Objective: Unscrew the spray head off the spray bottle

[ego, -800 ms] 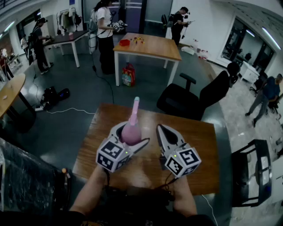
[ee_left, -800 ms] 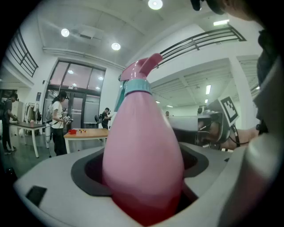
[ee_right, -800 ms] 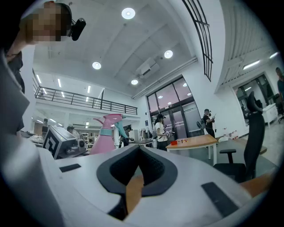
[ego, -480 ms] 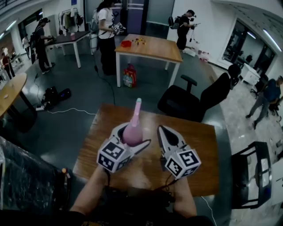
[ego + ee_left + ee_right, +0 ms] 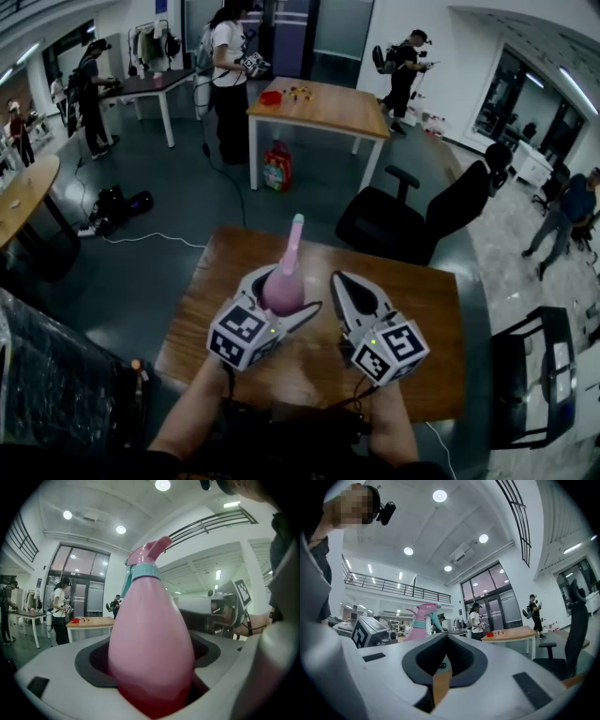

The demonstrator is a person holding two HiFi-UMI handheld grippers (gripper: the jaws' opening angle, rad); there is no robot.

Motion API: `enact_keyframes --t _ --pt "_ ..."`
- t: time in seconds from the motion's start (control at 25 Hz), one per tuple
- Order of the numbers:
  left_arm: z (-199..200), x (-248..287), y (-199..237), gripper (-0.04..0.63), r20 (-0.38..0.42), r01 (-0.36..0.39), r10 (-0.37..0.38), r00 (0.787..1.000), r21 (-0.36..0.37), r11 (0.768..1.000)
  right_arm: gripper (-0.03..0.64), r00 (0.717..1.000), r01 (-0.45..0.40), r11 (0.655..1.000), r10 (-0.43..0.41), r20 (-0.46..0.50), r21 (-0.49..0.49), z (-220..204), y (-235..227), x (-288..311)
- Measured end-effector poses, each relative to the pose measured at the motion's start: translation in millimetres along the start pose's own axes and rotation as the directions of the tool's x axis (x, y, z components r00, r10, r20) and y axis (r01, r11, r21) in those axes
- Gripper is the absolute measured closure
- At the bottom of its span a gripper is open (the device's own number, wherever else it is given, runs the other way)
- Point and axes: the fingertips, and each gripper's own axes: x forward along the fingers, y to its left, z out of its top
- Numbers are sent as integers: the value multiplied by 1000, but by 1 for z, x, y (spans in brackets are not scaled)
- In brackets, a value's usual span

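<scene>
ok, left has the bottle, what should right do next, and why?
Probably open the right gripper and bring it onto the spray head, at the teal collar. Its jaws are shut and empty, beside the spray bottle; the left gripper clamps the body upright, head not yet unscrewed.

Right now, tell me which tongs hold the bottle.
The left tongs, shut on the pink bottle; the right tongs beside them are shut and empty.
</scene>
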Motion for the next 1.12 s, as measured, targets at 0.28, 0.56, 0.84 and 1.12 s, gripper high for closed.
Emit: enact_keyframes --t 0.28,0.56,0.84,1.12 --pt "5 1 -1 155 4 21 -21 1000 33 999 611 989 -146 989 146 34 14 25 31 12" --pt "12 1 -1 155 6 33 -33 999 73 997 451 963 -266 964 265 42 31 40 58 26" --pt "14 2 -11 153 1 53 -54 999 116 992 446 951 -309 951 309 28 14 42 67 33" --pt "14 3 -17 155 -5 72 -72 997 151 986 472 944 -331 942 331 -12 -60 41 70 32"
